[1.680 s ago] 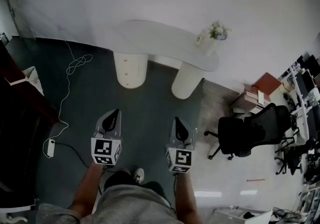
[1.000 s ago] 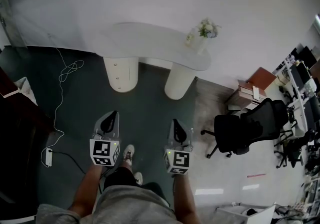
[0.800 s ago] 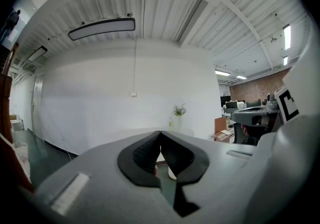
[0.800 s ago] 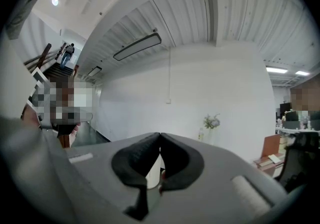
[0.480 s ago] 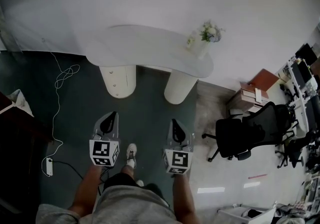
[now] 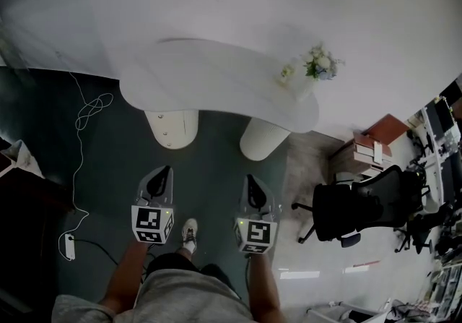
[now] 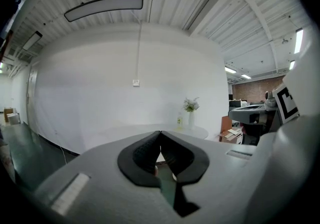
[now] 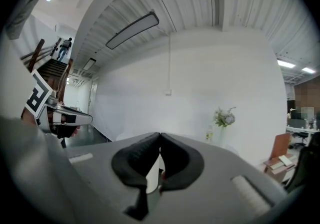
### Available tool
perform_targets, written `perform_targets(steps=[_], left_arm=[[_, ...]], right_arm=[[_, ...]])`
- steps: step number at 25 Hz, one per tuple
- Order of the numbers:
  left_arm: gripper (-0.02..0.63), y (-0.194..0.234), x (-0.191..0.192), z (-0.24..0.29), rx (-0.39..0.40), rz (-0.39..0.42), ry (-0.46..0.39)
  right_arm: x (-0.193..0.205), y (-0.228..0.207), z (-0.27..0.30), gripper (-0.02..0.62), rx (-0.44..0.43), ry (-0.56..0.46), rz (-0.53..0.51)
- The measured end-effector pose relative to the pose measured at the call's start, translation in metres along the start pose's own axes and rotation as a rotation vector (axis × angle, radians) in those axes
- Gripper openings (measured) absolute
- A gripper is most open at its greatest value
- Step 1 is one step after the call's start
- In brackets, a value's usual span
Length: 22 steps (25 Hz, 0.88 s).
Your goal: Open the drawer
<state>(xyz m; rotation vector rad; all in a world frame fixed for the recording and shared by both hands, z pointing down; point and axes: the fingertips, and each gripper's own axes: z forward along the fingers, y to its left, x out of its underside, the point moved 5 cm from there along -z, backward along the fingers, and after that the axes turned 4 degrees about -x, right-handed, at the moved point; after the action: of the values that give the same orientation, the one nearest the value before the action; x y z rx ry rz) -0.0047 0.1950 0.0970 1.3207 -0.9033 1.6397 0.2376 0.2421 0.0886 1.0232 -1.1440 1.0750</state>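
Cream round drawer pedestal (image 6: 172,128) stands ahead, seemingly nearer the left hand-held gripper (image 6: 163,170) than the right hand-held gripper (image 6: 251,179); both closed, empty.

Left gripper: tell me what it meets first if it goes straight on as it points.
Probably the left pedestal of the white table, some way ahead of the left gripper; depth is unclear.

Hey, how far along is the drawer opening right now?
Nothing is done yet: the drawers in the left pedestal of the white desk look closed. In hand: the left hand-held gripper and right hand-held gripper are both shut and empty, over the dark floor short of the desk. Left: reach a drawer knob, grip it, pull.
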Motion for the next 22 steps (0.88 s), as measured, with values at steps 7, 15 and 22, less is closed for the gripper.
perform_targets(steps=[7,15,22], left_arm=[[0.009,0.042,0.012,0.063,-0.023,-0.034,0.043],[0.01,0.093,0.04,0.113,-0.063,-0.07,0.098],[0.01,0.119,0.072,0.149,-0.092,-0.082,0.133]], right_arm=[[0.008,0.0,0.084,0.003,-0.038,0.049,-0.003],[0.026,0.021,0.169,0.003,-0.101,0.105,-0.022],[0.054,0.041,0.229,0.003,-0.179,0.148,-0.028]])
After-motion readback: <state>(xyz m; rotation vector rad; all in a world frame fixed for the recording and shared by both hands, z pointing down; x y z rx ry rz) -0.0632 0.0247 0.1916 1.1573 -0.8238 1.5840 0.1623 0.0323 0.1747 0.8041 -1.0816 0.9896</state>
